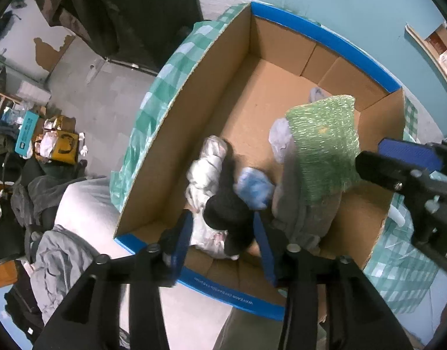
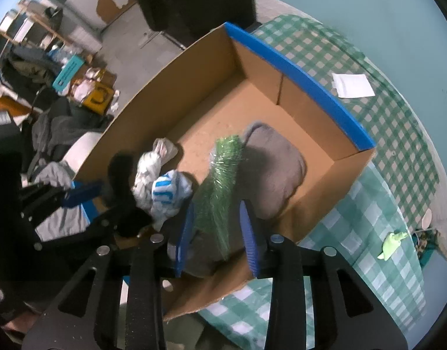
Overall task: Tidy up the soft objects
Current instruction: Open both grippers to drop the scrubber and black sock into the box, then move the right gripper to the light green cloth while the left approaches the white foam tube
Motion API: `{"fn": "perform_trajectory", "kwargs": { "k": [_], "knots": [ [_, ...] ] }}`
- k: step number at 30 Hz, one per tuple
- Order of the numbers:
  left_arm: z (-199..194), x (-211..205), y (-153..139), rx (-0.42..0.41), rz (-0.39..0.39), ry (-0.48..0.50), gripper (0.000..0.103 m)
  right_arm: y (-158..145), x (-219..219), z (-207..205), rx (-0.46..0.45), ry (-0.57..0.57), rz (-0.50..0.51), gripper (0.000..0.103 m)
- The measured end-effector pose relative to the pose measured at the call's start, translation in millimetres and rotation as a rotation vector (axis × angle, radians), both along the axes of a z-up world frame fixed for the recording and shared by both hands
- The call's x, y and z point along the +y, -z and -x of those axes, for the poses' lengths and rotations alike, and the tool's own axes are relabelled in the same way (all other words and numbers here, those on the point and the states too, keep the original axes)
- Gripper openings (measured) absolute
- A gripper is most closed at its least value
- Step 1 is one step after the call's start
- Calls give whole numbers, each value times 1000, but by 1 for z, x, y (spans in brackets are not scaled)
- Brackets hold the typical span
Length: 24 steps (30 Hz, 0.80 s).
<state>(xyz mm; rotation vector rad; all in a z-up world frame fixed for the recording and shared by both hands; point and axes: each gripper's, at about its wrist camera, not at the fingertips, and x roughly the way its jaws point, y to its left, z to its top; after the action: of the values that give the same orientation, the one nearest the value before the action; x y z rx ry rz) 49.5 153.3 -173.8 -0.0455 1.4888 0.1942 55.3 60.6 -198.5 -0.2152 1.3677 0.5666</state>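
Note:
A cardboard box (image 1: pixel 325 32) with a blue rim stands on a green checked cloth. Inside lie a black fuzzy item (image 1: pixel 226 210), a white crumpled cloth (image 1: pixel 205 169), a blue-and-white striped cloth (image 1: pixel 254 186), a grey cushion (image 2: pixel 276 169) and a glittery green sheet (image 1: pixel 322 145). My left gripper (image 1: pixel 223 239) points down over the box's near end, jaws apart on either side of the black item and white cloth, without pressing them. My right gripper (image 2: pixel 217 233) stands open around the green sheet (image 2: pixel 223 175), whose edge hangs between the blue fingers untouched. Each gripper shows at the edge of the other's view.
The checked tablecloth (image 2: pixel 384 116) carries a white sheet of paper (image 2: pixel 351 84) and a small light-green object (image 2: pixel 391 242) to the right of the box. Left of the table lie a heap of grey clothing (image 1: pixel 57 250), cartons and clutter on the floor. The box's far half holds bare cardboard.

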Motion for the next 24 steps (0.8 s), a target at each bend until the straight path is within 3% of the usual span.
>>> {"fn": "perform_trajectory", "kwargs": {
  "k": [5,9,12,24],
  "knots": [
    [4,-1,-8,-15,-9,3,63,-8,-7,3,-16,11,2,53],
    [6,-4,-16,-23,-2,4,79,-13,-17,6,-19,24,-6,57],
    [6,-5,-20,-28,9,-5,80,-16,-28,7,-29,52,1,62],
    [12,-42,-36,-52,-19,83,81,-28,-73,14,-34,107,-7,63]
  ]
}}
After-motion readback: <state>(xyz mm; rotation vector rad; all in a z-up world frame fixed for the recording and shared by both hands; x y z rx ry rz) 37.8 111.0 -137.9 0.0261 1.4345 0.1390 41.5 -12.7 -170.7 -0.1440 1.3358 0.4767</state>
